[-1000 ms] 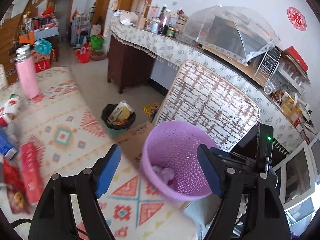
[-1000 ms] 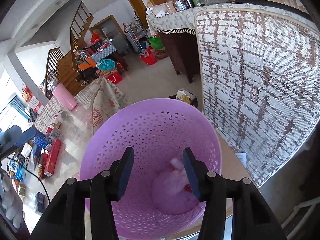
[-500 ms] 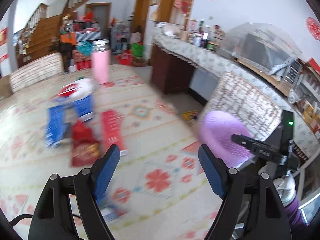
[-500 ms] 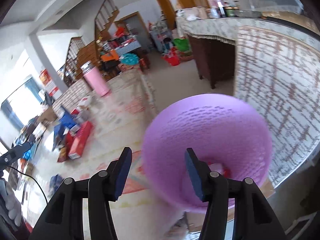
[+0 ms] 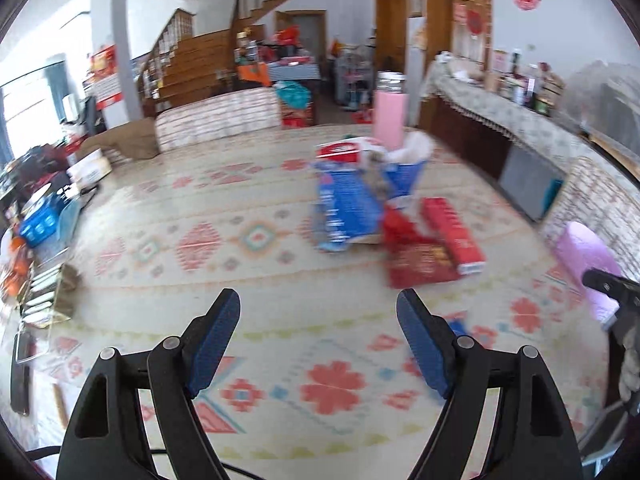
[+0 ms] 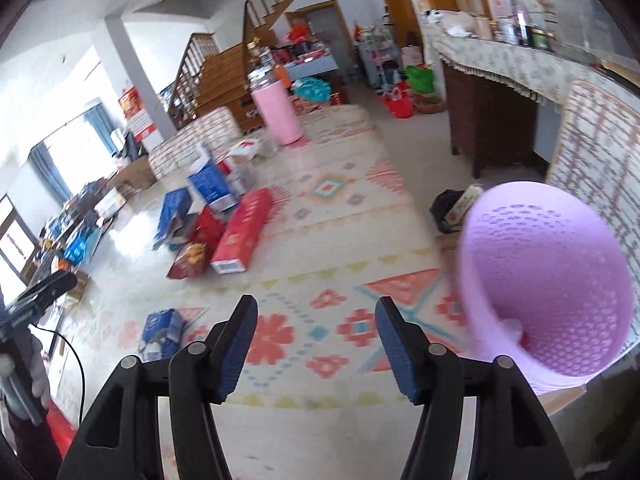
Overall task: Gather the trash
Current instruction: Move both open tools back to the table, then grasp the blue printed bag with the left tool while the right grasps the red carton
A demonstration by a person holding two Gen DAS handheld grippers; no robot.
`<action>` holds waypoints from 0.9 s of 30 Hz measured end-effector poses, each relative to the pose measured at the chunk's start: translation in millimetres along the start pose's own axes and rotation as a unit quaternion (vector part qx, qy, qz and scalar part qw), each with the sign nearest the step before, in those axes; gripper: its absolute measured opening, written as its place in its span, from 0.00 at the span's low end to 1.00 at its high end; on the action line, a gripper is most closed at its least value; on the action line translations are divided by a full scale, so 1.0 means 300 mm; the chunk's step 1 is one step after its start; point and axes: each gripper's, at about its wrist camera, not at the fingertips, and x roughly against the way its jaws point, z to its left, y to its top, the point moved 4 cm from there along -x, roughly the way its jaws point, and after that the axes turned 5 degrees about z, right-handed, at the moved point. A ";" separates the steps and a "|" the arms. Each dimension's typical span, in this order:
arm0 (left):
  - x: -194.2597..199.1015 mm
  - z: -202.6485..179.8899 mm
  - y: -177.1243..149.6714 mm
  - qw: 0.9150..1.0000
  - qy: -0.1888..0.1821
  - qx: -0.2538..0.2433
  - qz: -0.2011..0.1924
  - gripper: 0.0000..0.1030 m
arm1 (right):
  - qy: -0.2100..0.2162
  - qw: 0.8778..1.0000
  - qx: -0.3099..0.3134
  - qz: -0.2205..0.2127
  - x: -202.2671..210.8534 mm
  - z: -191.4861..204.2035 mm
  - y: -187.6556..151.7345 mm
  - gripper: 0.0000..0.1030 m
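The left hand-held gripper stands with its jaws wide apart and nothing between them, poised over the patterned cloth of the tabletop. The right hand-held gripper is also empty; its jaws are opening, with only bare cloth showing in the gap.

Landmark: the purple perforated basket, standing at the tabletop's edge in front of a woven chair back. Something pale with a trace of red lies in its bottom; it cannot be identified.

Trash relative to the basket, in the right wrist view:
- A long red carton lies flat, well to the left of the basket.
- A red snack packet touches the carton's left side.
- Blue cartons, torn open, lie beyond the red carton, farther from the basket.
- A small blue packet lies apart from that heap, left of the basket and just beside the right gripper's left finger.
- A pink flask stands upright at the far end of the tabletop, well apart from the basket.
- A dark floor bin holding packaging sits just behind the basket, below the tabletop.

The left wrist view is blurred; the same heap appears there beyond the left gripper.
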 end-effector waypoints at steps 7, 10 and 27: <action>-0.133 0.071 0.052 0.999 -0.020 0.021 0.024 0.77 | 0.029 0.998 0.034 0.040 -0.140 0.178 0.003 0.65; -0.206 0.047 0.108 0.997 -0.051 0.034 0.039 0.77 | 0.033 0.997 0.051 0.046 -0.193 0.245 0.018 0.65; -0.614 -0.083 0.344 0.991 -0.075 0.026 0.107 0.77 | 0.008 0.997 0.044 0.069 -0.489 0.268 0.232 0.68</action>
